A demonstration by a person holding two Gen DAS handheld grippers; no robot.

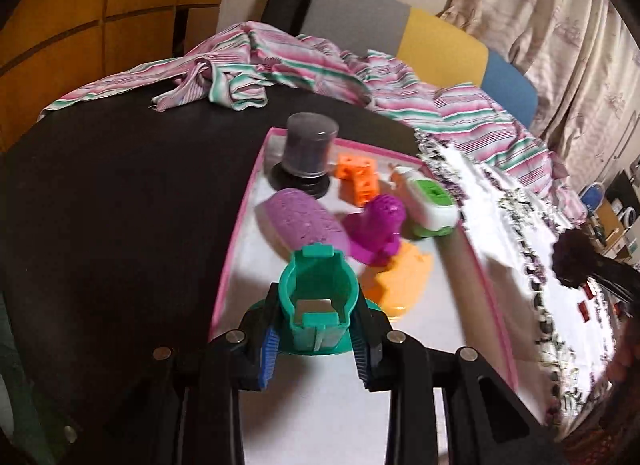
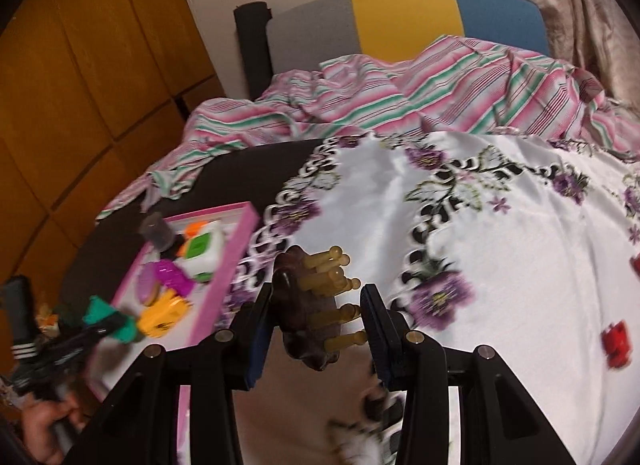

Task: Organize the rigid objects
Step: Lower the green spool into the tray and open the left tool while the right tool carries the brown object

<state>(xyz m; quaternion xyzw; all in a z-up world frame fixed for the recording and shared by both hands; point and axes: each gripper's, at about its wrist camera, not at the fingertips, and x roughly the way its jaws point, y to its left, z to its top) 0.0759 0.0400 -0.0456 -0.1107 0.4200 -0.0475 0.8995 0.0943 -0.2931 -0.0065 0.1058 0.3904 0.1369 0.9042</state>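
My left gripper (image 1: 316, 329) is shut on a teal plastic cup-shaped toy (image 1: 318, 297) and holds it over the near part of the pink-rimmed white tray (image 1: 236, 241). In the tray lie a purple oval piece (image 1: 304, 221), a magenta mould (image 1: 376, 225), an orange flat piece (image 1: 404, 273), an orange block toy (image 1: 358, 177), a white and green toy (image 1: 428, 201) and a dark cylinder (image 1: 310, 149). My right gripper (image 2: 316, 313) is shut on a dark brown massage brush with amber pegs (image 2: 312, 305), above the floral cloth (image 2: 480, 245). The left gripper (image 2: 100, 325) shows at the left of the right wrist view.
A black tabletop (image 1: 120, 193) lies left of the tray. A striped pink and green cloth (image 1: 280, 65) is bunched at the back. Small red pieces (image 2: 616, 341) lie on the floral cloth. A grey, yellow and blue chair back (image 2: 400, 17) stands behind.
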